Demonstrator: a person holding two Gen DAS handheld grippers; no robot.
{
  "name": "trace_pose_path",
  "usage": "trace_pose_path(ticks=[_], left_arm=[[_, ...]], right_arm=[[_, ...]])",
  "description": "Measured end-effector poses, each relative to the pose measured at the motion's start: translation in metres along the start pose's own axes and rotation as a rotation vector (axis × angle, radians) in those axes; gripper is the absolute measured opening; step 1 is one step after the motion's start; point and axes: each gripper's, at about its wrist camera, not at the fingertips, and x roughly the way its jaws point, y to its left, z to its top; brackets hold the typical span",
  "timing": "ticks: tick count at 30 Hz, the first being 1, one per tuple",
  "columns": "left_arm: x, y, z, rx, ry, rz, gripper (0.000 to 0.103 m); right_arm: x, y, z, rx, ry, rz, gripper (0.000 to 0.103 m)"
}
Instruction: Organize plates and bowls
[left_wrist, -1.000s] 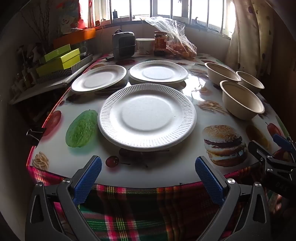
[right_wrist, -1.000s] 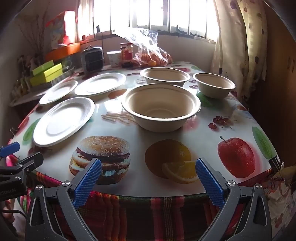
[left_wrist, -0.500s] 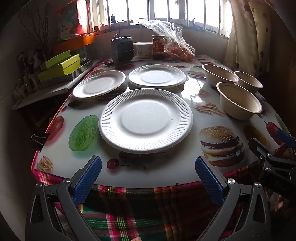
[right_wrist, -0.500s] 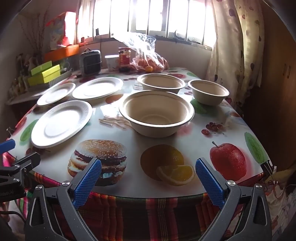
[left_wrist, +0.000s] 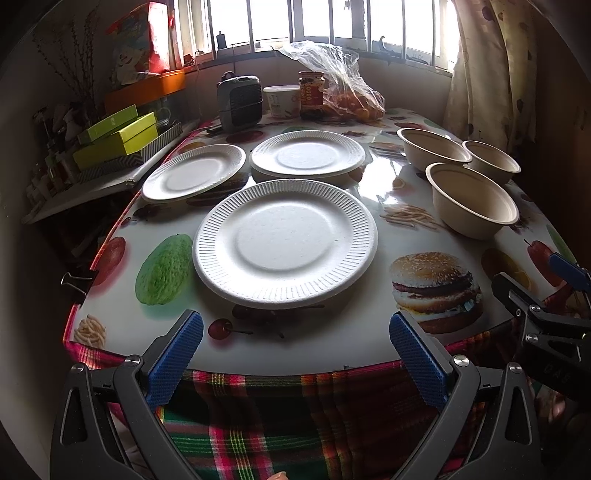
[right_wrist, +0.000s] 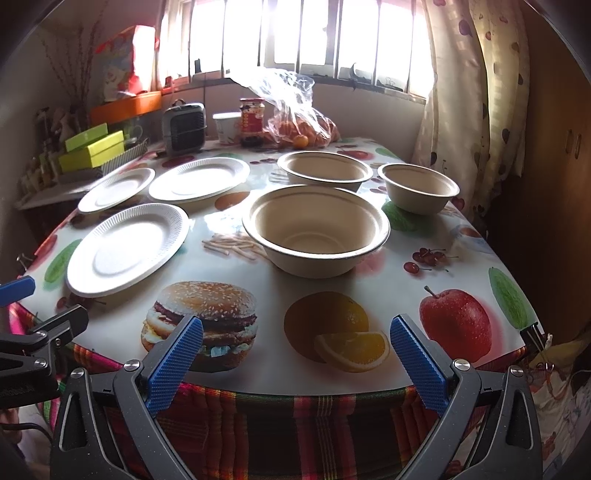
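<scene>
Three white paper plates lie apart on the table: a ribbed near plate (left_wrist: 284, 242) (right_wrist: 127, 249), a far-left plate (left_wrist: 194, 171) (right_wrist: 116, 189) and a far-middle plate (left_wrist: 307, 154) (right_wrist: 199, 179). Three beige bowls stand on the right: a near bowl (left_wrist: 474, 201) (right_wrist: 316, 229), a far wide bowl (left_wrist: 434, 147) (right_wrist: 325, 171) and a small bowl (left_wrist: 491, 160) (right_wrist: 419, 186). My left gripper (left_wrist: 295, 354) is open and empty, in front of the table's near edge, facing the near plate. My right gripper (right_wrist: 295, 354) is open and empty, facing the near bowl.
The table (left_wrist: 332, 343) has a fruit-and-burger print cover over a plaid cloth. At the back stand a small grey heater (left_wrist: 240, 101), a white tub (left_wrist: 282, 100), a jar (left_wrist: 312, 94) and a bag of oranges (left_wrist: 347, 96). Green boxes (left_wrist: 118, 142) sit on a left shelf.
Both grippers have pulled back and risen a little from the table; the plates and bowls look farther away. Nothing on the table has moved.
</scene>
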Motion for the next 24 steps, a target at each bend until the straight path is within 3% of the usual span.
trace_pose_path(ticks=[6,24], left_arm=[[-0.005,0.002,0.000,-0.007,-0.006,-0.018,0.102],[-0.004,0.010,0.004,-0.027,-0.003,0.028,0.102]], right_arm=[[-0.001,0.002,0.002,-0.004,0.000,0.011,0.103],[0.006,0.009,0.005,-0.012,0.014,0.046,0.103]])
